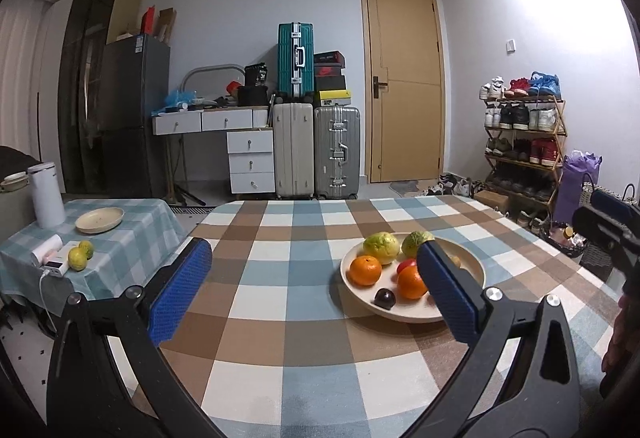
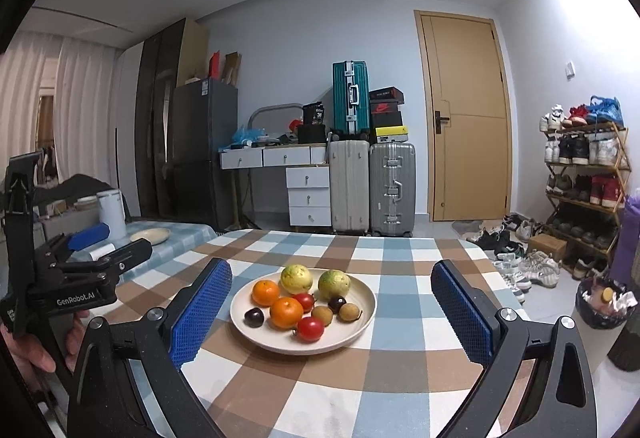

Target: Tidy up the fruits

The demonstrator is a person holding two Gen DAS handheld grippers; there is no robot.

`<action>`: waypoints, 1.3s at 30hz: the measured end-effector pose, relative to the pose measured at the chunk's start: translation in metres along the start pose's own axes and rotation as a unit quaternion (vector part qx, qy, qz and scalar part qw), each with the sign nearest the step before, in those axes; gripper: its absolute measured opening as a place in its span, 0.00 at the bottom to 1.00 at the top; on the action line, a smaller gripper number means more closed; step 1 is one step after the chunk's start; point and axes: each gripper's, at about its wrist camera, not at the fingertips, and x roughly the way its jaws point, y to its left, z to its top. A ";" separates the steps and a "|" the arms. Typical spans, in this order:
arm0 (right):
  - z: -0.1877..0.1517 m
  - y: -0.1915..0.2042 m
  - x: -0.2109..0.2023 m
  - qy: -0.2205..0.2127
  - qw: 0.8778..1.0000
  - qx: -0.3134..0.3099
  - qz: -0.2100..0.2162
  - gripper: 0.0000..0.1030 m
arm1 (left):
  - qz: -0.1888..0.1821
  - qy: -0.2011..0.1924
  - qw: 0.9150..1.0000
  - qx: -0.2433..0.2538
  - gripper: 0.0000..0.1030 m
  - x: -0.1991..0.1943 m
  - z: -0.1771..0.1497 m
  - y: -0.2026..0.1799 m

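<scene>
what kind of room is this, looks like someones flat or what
Most likely a lived-in home, a combined dining and entry area. Signs: a shoe rack full of sneakers beside a wooden door, stacked suitcases, a fridge, and a plate of fruit on a checked tablecloth.

A table (image 2: 360, 390) under a checked cloth carries one cream plate (image 2: 362, 312) of fruit. To its left, a lower side table (image 1: 132, 238) holds an empty plate (image 1: 100, 220), a white kettle (image 1: 47, 195) and two green-yellow fruits (image 1: 81, 255).
</scene>
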 end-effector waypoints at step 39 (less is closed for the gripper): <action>-0.024 -0.004 0.043 0.077 0.997 -0.009 -0.018 1.00 | -0.014 0.048 0.999 -0.005 0.99 0.055 -0.017 -0.002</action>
